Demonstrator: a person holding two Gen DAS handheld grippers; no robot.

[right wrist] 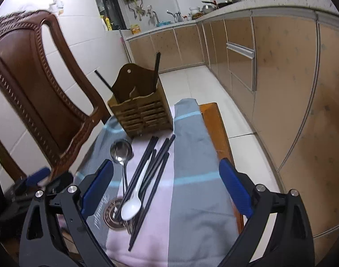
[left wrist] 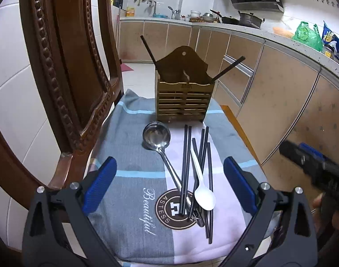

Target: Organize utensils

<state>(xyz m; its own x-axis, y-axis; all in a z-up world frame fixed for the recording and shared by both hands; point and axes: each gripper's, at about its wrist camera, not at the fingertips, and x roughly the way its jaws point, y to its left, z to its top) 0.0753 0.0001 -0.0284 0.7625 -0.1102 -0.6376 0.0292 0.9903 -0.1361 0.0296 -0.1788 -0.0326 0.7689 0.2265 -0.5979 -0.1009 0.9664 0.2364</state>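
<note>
Chopsticks (left wrist: 187,169), a white spoon (left wrist: 202,189) and a ladle (left wrist: 157,136) lie mid-cushion (left wrist: 133,155) before the wooden holder (left wrist: 183,96), both hand-held grippers, left (left wrist: 169,187) and right (right wrist: 167,189), wide open and empty.

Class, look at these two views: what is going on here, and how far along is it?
A person holds two grippers over a cushion on a chair. The left gripper and right gripper are both open and hold nothing. A wooden holder already has two black chopsticks in it. A metal ladle, a white spoon and loose chopsticks lie in front, not yet sorted.
</note>
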